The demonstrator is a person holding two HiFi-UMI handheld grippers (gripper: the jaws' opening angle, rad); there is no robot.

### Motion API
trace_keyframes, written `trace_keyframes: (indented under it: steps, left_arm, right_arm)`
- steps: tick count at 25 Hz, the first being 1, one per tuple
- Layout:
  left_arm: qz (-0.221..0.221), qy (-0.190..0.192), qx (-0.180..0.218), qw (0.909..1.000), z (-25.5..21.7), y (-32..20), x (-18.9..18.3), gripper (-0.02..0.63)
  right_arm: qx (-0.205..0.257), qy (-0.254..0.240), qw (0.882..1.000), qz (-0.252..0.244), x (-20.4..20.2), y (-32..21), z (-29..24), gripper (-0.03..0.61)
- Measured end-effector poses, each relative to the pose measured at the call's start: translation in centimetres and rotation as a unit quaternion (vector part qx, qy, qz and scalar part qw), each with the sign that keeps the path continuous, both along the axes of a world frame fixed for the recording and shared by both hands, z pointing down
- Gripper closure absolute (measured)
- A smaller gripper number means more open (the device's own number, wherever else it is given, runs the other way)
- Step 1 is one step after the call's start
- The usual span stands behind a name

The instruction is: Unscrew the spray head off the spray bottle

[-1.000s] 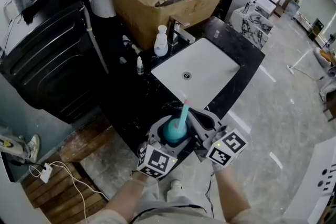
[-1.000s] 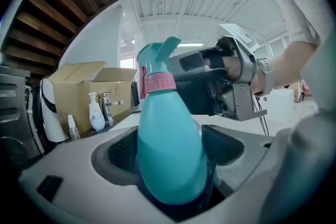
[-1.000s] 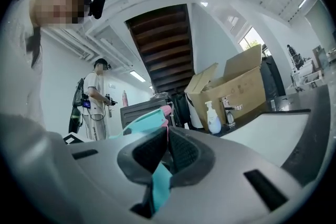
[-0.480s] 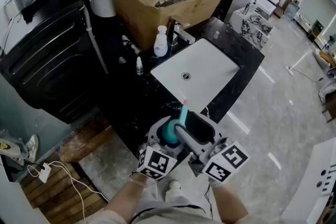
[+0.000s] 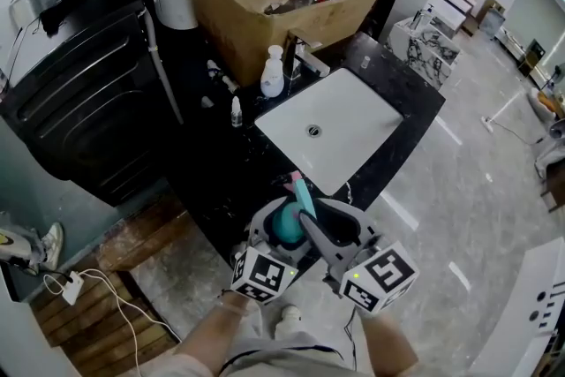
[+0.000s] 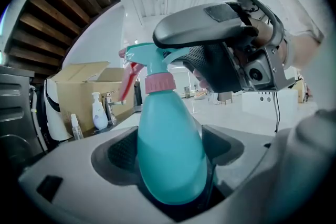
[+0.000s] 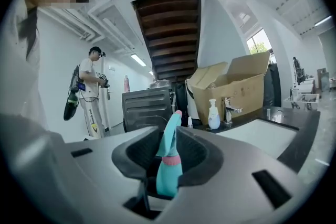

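Item: teal spray bottle (image 6: 169, 134), upright, body clenched between the pads of the left claw (image 5: 284, 229), held in the air off the near edge of the black bench (image 5: 221, 168). Fittings: pink collar (image 6: 159, 83) at the neck, teal spray head (image 7: 170, 134) on it, red trigger (image 6: 126, 81) hanging on the side toward the bench. Right claw (image 7: 169, 153): jaws have just been closing and stand part-way apart, with the spray head and collar upright between them; no pad is seen pressing on the head (released, though close round it). The head view alone shows both claws together, each with its marker cube, the person's forearms below, and the bench from above: white sink (image 5: 353, 115), tap (image 5: 300, 53), white pump bottle (image 5: 273, 75), small clear bottle (image 5: 236, 110), open cardboard box (image 5: 265, 4) at the far end, dark ribbed cabinet (image 5: 79, 101) to the left. The left gripper view alone shows the bottle's whole side, wide at the base and narrowing to the collar, with the right claw's grey body reaching in from the upper right over the head. The right gripper view alone shows the head edge-on as a thin strip, and a second person (image 7: 92, 92) standing far off at the left.
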State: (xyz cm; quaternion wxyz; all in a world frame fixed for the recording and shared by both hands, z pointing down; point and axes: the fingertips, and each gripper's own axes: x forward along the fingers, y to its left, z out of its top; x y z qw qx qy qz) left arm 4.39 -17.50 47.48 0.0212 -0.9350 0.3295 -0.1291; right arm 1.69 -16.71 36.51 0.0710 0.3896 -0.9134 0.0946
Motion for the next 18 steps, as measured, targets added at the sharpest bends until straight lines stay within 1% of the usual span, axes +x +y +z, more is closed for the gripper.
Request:
trace_keyframes:
  steps: [2, 5, 9, 18]
  left_arm:
    - [-0.002, 0.002, -0.001, 1.0000, 0.0, 0.0, 0.0, 0.236]
    - [-0.003, 0.005, -0.002, 1.0000, -0.1, 0.0, 0.0, 0.236]
    - [-0.005, 0.007, -0.003, 1.0000, 0.0, -0.1, 0.0, 0.236]
    - [-0.006, 0.009, -0.005, 0.9999, 0.0, -0.1, 0.0, 0.236]
  right_arm:
    - [0.002, 0.005, 1.000, 0.000, 0.4, 0.1, 0.0, 0.489]
    - [0.001, 0.007, 1.000, -0.002, 0.9, 0.2, 0.1, 0.503]
    - [-0.005, -0.001, 1.000, -0.007, 1.6, 0.4, 0.3, 0.502]
    - [-0.009, -0.025, 1.000, 0.007, 2.6, 0.2, 0.4, 0.497]
